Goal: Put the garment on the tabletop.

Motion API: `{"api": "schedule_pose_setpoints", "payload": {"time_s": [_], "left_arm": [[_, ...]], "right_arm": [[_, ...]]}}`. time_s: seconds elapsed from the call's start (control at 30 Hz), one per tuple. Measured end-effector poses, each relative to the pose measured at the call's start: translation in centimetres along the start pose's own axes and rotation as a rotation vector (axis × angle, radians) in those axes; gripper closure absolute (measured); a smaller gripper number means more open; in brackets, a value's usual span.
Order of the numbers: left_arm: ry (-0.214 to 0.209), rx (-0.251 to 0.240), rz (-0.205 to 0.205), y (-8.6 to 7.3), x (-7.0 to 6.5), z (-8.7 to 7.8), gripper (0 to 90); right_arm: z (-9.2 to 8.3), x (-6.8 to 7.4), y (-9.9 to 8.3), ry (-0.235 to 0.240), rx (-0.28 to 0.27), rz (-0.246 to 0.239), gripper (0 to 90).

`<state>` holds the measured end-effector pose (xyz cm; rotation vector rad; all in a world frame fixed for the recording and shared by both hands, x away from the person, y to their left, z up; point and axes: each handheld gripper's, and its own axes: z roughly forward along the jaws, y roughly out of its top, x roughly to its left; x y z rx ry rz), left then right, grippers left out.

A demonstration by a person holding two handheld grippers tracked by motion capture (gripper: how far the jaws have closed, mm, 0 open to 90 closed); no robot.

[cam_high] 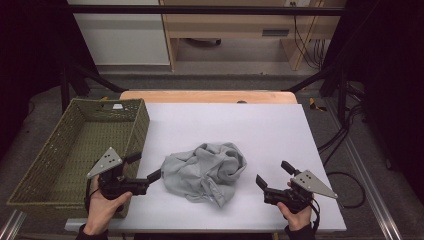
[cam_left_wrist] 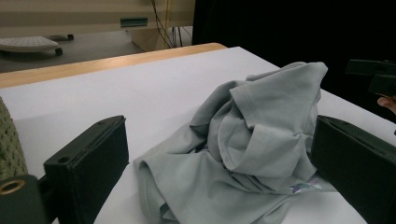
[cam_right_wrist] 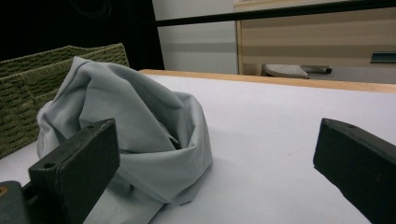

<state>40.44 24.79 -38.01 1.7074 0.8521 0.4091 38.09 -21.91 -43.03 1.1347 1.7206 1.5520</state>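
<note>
work barely begun: the crumpled shirt (cam_high: 205, 172) lies loose between wide-open, empty grippers, left gripper (cam_high: 146, 167) at its edge, right gripper (cam_high: 272, 174) apart; nothing lies in the basket (cam_high: 30, 175) behind the left gripper.

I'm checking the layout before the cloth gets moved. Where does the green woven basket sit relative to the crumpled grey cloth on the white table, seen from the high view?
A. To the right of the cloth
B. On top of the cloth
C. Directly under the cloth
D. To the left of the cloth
D: in the high view the green woven basket stands at the table's left edge, while the crumpled grey cloth lies apart from it near the middle of the white table.
</note>
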Motion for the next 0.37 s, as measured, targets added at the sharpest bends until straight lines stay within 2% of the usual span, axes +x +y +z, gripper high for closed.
{"api": "schedule_pose_setpoints", "payload": {"time_s": [0.13,0.37], "left_arm": [[0.012,-0.014,0.024,-0.07,-0.38,-0.19,3.8],[0.012,-0.010,0.024,-0.30,-0.71,-0.14,3.7]], "right_arm": [[-0.09,-0.03,0.05,-0.002,0.001,0.000,0.7],[-0.25,-0.21,0.15,-0.009,-0.009,0.005,0.8]]}}
